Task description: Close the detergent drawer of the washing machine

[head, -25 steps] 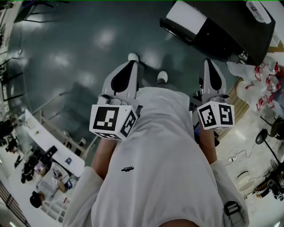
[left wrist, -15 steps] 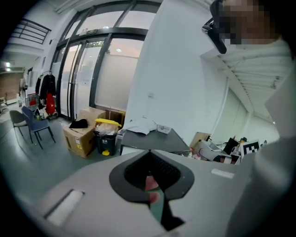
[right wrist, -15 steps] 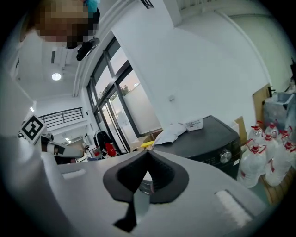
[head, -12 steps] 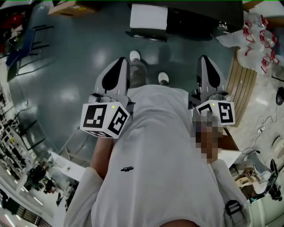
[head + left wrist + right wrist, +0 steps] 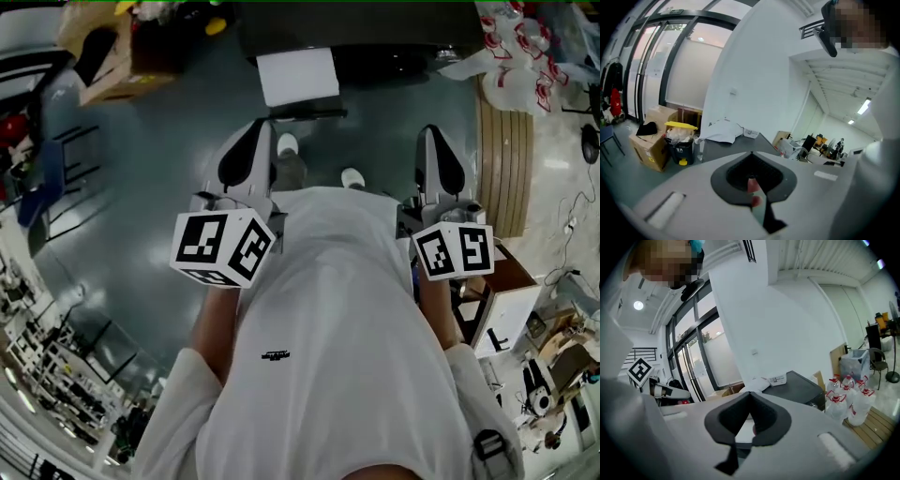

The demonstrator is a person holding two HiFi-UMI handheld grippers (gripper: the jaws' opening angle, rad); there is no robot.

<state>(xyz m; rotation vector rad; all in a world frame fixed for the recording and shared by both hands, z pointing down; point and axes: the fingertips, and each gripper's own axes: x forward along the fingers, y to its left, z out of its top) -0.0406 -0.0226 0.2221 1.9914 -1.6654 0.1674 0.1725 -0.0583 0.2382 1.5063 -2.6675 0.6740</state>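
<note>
The left gripper (image 5: 259, 133) and the right gripper (image 5: 432, 139) hang by the person's sides and point to 12 o'clock. The fingers (image 5: 736, 176) of each one are pressed together and hold nothing. A dark machine (image 5: 394, 37) stands at 12 o'clock, and neither gripper touches it. A white part (image 5: 297, 75) sticks out of its front. It may be the drawer, but I cannot tell for sure. Such a drawer is likely light, hard and smooth, and slides in. No grabbing is needed: push the middle of its flat front, straight.
</note>
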